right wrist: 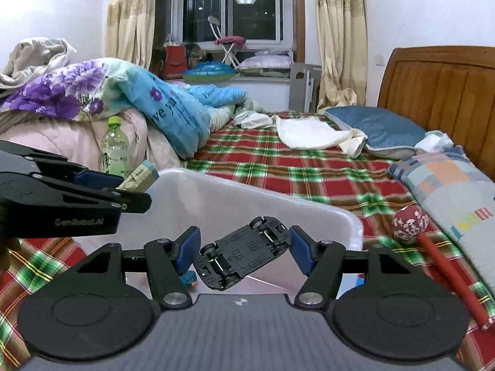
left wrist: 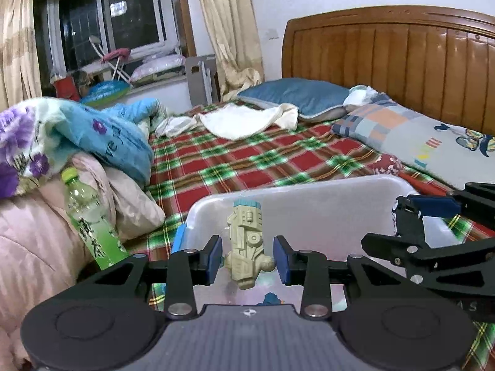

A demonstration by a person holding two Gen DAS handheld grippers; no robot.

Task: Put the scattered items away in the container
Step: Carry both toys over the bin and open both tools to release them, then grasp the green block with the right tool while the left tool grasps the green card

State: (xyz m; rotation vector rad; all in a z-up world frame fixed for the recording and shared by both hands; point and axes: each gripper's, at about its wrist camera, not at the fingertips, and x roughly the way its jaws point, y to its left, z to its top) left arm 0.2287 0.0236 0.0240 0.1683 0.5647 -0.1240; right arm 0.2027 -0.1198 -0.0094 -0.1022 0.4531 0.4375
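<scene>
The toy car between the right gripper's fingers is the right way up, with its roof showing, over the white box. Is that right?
Not quite. The toy car is upside down: the right wrist view shows its black underside, axles and wheels, not its roof. The rest holds: it sits between the right gripper's fingers over the white box.

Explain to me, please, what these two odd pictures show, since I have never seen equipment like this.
A person holds two handheld black grippers with blue pads, each carrying a fisheye camera that looks along its fingers. The left camera shows the left gripper, its jaws apart around a beige toy spaceship, seemingly just let go. The right camera shows the right gripper, also apart around an upturned black toy car. Both hover over a translucent white plastic bin on a red-and-green plaid bed sheet. A green tea bottle and a red mallet remain outside.
</scene>
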